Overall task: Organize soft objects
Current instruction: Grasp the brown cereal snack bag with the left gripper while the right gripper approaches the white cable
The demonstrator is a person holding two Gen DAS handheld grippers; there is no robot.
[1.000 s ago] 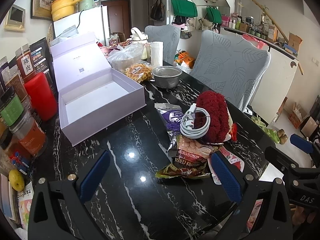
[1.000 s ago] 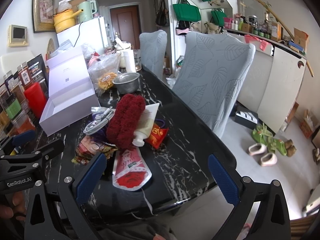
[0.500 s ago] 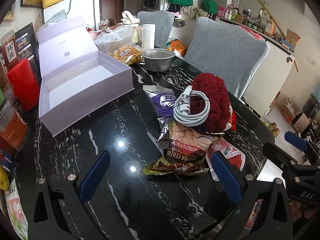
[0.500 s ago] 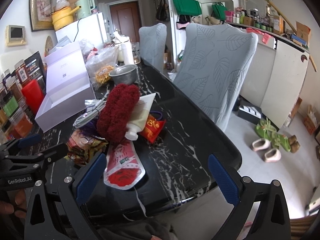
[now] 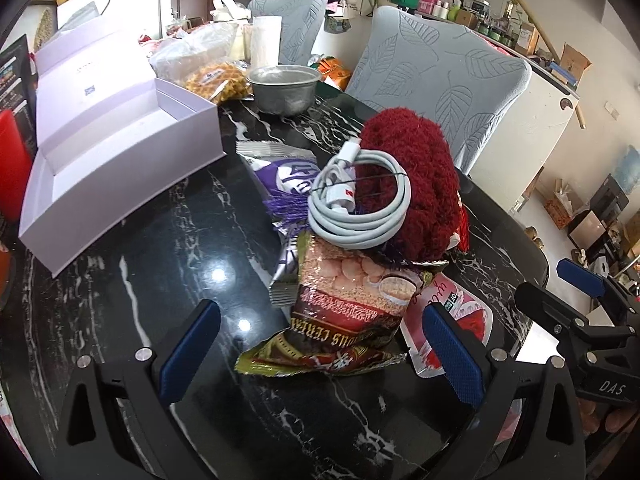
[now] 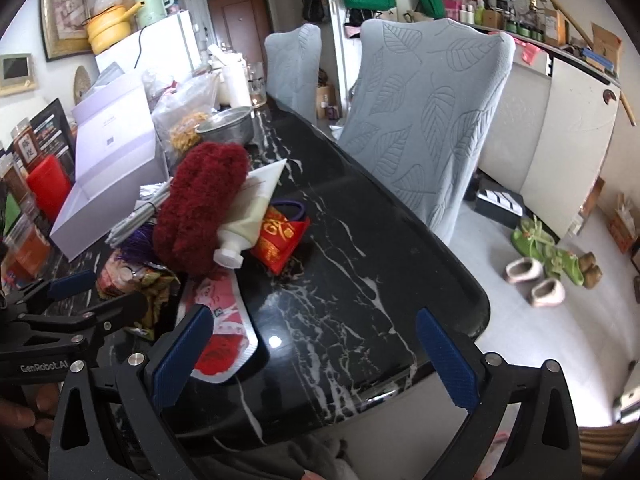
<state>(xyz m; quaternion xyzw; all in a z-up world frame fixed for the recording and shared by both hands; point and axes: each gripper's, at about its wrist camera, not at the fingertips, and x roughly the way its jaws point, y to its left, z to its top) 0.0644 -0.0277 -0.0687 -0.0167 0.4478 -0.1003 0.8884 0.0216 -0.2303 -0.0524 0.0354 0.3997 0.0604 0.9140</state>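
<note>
A pile lies on the black marble table (image 5: 160, 280): a fluffy dark red soft item (image 5: 416, 176) (image 6: 200, 204), a coiled white cable (image 5: 360, 204) on it, a cereal snack bag (image 5: 348, 312), a purple packet (image 5: 288, 172), a pink-red pouch (image 6: 220, 332), a cream tube (image 6: 248, 220) and a small red bag (image 6: 280, 240). My left gripper (image 5: 316, 352) is open, its fingers either side of the cereal bag's near end. My right gripper (image 6: 312, 356) is open and empty over the table's near right corner. An open lilac box (image 5: 112, 152) stands left of the pile.
A metal bowl (image 5: 284, 88), a bag of yellow snacks (image 5: 216, 76) and a paper roll (image 5: 264, 44) stand at the table's far end. Red container and jars (image 6: 44, 188) line the left edge. Two grey covered chairs (image 6: 432, 120) stand along the right side.
Both grippers have moved forward toward the pile, which now looks larger. The left gripper's fingers now flank the cereal bag. Nothing on the table has moved.
</note>
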